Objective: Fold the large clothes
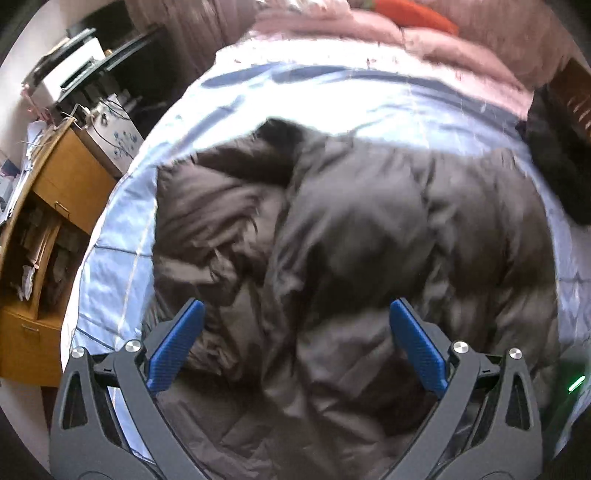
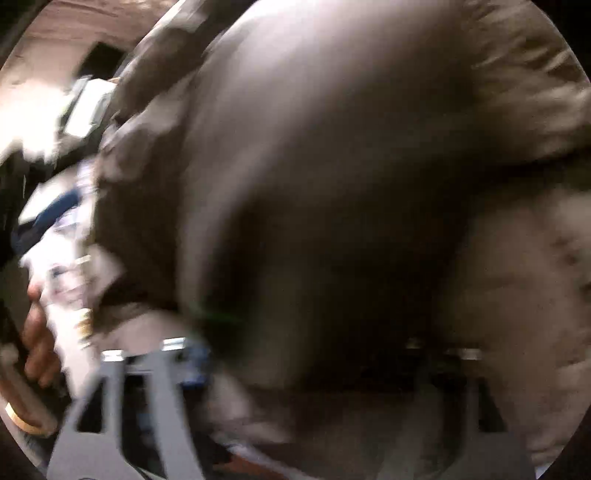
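A large dark brown puffer jacket [image 1: 351, 236] lies spread on a pale blue bed sheet [image 1: 122, 266]. My left gripper [image 1: 297, 314] hovers just above the jacket's near part, its blue-padded fingers [image 1: 177, 343] wide open and empty. In the right wrist view the same jacket [image 2: 332, 184] fills almost the whole frame, very close and blurred by motion. My right gripper's grey frame [image 2: 147, 417] shows at the bottom, and its fingers are buried in or hidden by the fabric, so their state is unclear.
A wooden cabinet [image 1: 48, 236] with drawers stands left of the bed, with a white printer [image 1: 70, 70] behind it. A pink quilt [image 1: 406, 40] and an orange item [image 1: 413, 14] lie at the bed's far end. A black garment [image 1: 554, 162] lies at right. A hand [image 2: 37, 339] shows at left.
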Motion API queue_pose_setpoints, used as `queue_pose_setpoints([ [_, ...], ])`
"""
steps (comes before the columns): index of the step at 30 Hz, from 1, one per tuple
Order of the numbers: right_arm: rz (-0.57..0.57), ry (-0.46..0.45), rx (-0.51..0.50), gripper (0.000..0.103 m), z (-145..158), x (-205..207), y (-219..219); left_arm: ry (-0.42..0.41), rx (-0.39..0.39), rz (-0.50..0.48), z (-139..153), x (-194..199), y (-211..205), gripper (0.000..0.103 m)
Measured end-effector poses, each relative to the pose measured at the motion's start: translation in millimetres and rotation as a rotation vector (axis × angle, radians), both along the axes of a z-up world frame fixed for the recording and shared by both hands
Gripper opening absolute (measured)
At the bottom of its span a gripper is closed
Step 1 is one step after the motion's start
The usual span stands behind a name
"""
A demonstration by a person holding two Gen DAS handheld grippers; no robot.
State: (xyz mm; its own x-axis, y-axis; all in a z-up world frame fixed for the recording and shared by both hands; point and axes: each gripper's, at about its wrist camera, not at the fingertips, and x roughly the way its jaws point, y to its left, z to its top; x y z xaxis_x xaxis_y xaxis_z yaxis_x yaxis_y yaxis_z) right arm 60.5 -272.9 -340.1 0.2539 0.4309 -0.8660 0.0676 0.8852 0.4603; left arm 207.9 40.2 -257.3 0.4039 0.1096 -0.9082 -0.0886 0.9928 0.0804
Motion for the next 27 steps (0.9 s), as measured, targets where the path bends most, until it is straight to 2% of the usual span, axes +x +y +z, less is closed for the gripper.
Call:
queue_pose_setpoints([
  [3,-0.122,-0.097,-0.135,0.088,32,-8,-29,0.006,0.0,-0.004,-3,-3,-3,0.101],
  [6,-0.217,-0.28,-0.233,0.088,62,-26,-41,-0.03,0.0,-0.011,4,-8,-5,0.101],
  [8,-0.21,-0.395,-0.325,0.087,77,-38,-29,-0.065,0.001,-0.028,11,-14,-11,0.101],
  [10,-0.181,-0.431,-0.408,0.087,86,-50,-19,-0.091,0.006,-0.054,15,-18,-16,0.101],
  [12,-0.14,-0.428,-0.457,0.088,86,-34,4,-0.121,0.012,-0.09,19,-22,-23,0.101],
  [14,-0.087,-0.353,-0.444,0.096,81,-35,14,-0.143,0.021,-0.117,23,-25,-28,0.101],
  [16,-0.123,-0.31,-0.368,0.096,75,-22,6,-0.159,0.026,-0.128,27,-27,-29,0.101],
  [18,-0.258,-0.336,-0.294,0.096,85,-8,-20,-0.164,0.018,-0.127,29,-28,-27,0.101],
  [20,-0.407,-0.42,-0.283,0.096,109,-16,-43,-0.167,0.005,-0.119,31,-29,-24,0.101],
  [21,-0.444,-0.462,-0.272,0.096,118,-21,-47,-0.171,0.001,-0.117,32,-29,-23,0.101],
  [22,-0.447,-0.514,-0.221,0.096,126,-23,-50,-0.174,-0.003,-0.116,32,-30,-23,0.101],
  [23,-0.391,-0.54,-0.162,0.096,130,-20,-47,-0.176,-0.005,-0.118,32,-31,-22,0.101],
  [25,-0.273,-0.527,-0.129,0.094,125,-8,-32,-0.177,-0.01,-0.127,31,-32,-24,0.101],
  [26,-0.238,-0.521,-0.121,0.086,122,-7,-24,-0.175,-0.014,-0.133,29,-33,-25,0.101],
  [27,-0.191,-0.508,-0.123,0.083,114,-4,-13,-0.172,-0.013,-0.135,27,-34,-27,0.101],
])
